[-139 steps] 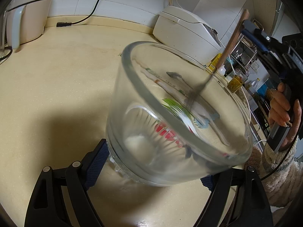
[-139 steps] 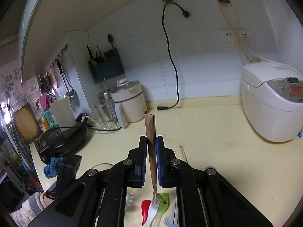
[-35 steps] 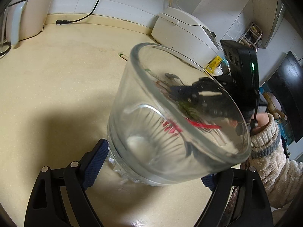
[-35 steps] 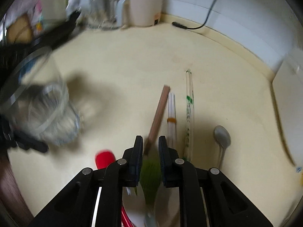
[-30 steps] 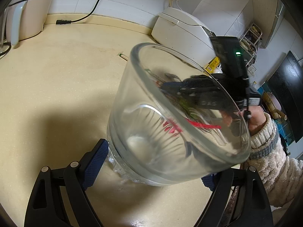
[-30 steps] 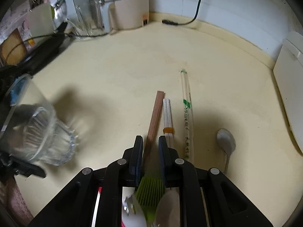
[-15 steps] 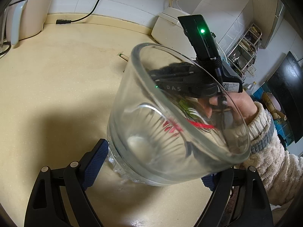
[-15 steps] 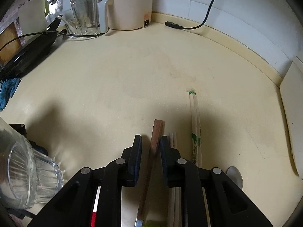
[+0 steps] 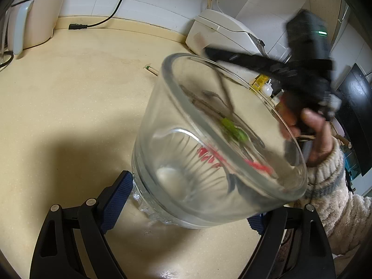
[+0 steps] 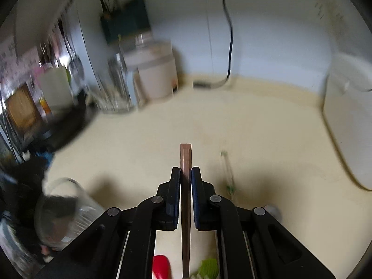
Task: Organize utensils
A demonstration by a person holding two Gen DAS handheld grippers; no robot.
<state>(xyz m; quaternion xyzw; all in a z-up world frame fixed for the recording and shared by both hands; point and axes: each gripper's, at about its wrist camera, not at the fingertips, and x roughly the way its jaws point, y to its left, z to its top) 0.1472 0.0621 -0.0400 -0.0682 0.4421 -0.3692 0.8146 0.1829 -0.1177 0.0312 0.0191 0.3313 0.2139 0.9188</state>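
My left gripper is shut on a clear glass cup, tilted toward the right; the cup also shows at lower left in the right wrist view. My right gripper is shut on a wooden-handled fork, handle pointing forward, lifted above the counter. In the left wrist view the right gripper is blurred above the cup's rim. A green utensil, a red utensil, wrapped chopsticks and a metal spoon lie on the counter.
A white rice cooker stands at the back right. A white kettle and glasses stand at the back left. A black power cord lies by the wall. A black appliance sits at the left.
My right gripper has lifted the wooden-handled fork off the counter and swung up toward the cup's rim. The left gripper and cup have stayed still.
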